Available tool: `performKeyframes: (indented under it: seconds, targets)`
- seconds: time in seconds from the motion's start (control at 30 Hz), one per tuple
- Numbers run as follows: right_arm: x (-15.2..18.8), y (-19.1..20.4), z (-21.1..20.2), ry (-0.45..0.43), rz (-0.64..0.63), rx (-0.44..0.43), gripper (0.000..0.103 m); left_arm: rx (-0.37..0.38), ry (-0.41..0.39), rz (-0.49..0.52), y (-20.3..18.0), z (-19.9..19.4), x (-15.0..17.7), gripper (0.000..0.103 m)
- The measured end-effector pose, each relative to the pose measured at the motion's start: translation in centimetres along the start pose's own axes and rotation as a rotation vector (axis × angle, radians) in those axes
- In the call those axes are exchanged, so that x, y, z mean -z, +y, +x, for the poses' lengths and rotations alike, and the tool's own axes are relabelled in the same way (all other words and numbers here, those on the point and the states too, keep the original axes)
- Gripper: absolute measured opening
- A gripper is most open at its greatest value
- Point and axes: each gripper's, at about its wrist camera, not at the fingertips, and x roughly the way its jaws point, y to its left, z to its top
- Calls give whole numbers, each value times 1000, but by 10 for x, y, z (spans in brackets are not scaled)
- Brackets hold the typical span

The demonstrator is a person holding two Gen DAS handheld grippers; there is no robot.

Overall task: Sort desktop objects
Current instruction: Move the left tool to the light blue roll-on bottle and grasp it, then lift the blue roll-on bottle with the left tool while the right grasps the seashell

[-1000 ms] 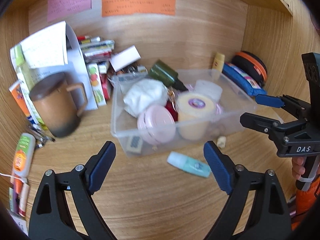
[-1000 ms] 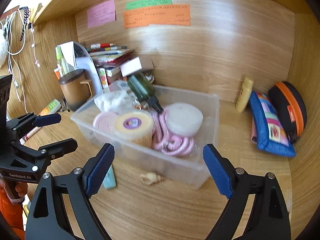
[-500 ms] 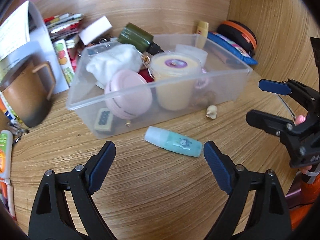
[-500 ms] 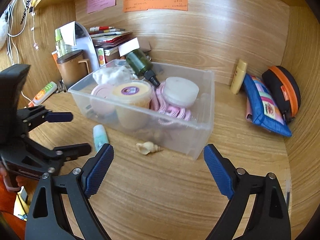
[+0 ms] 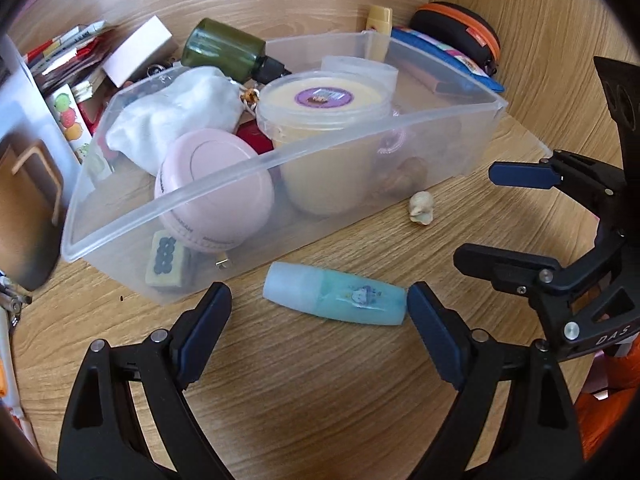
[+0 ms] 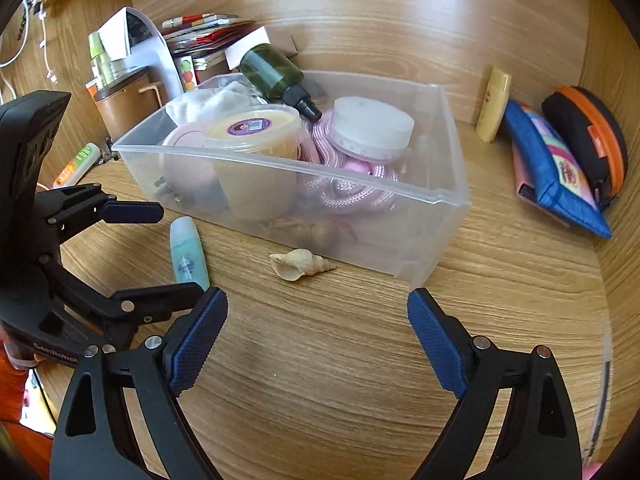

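A light blue tube (image 5: pixel 335 299) lies on the wooden desk just in front of a clear plastic bin (image 5: pixel 256 168); it also shows in the right wrist view (image 6: pixel 188 254). My left gripper (image 5: pixel 319 320) is open, its blue pads on either side of the tube, close above it. A small seashell (image 5: pixel 421 208) lies by the bin's front wall; in the right wrist view the seashell (image 6: pixel 300 266) is ahead of my right gripper (image 6: pixel 316 336), which is open and empty. The bin (image 6: pixel 440 200) holds a yellow tub, pink case, green bottle and pink cord.
A brown mug (image 5: pixel 24 208) stands left of the bin. Books and a white box (image 5: pixel 138 50) are stacked behind it. A blue pouch (image 6: pixel 556 176), an orange-black case (image 6: pixel 592 140) and a yellow tube (image 6: pixel 494 108) lie at the right wall.
My left gripper has moved forward and down to straddle the blue tube. My right gripper has come lower and closer to the seashell. Both stay open.
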Motion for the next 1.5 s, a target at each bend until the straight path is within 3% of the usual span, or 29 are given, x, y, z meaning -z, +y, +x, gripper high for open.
performKeyframes:
  seconds: [0.37,0.5,0.77,0.87,1.07,1.2,1.43,1.5]
  targets:
    - [-2,-2,17,43,28,-60,77,-31,-16,17,2,5,4,86]
    - [-5,-3,21,55,50,-70,69,-25,-27,18,3,3,5,73]
    - [-8,3,25,58,40,-56,69,-15,-45,1,9,-5,8,73]
    - [-11,5,27,57,33,-45,59,-16,-68,-13,13,-11,10,73]
    - [-13,9,27,65,25,-17,57,-6,-100,-44,18,-17,13,73]
    - [-15,10,29,76,37,19,47,-2,-118,-41,17,-21,14,73]
    - [-17,14,31,80,51,64,42,26,-156,-56,21,-28,16,73]
    - [-18,15,31,78,51,61,33,30,-165,-61,21,-29,17,73]
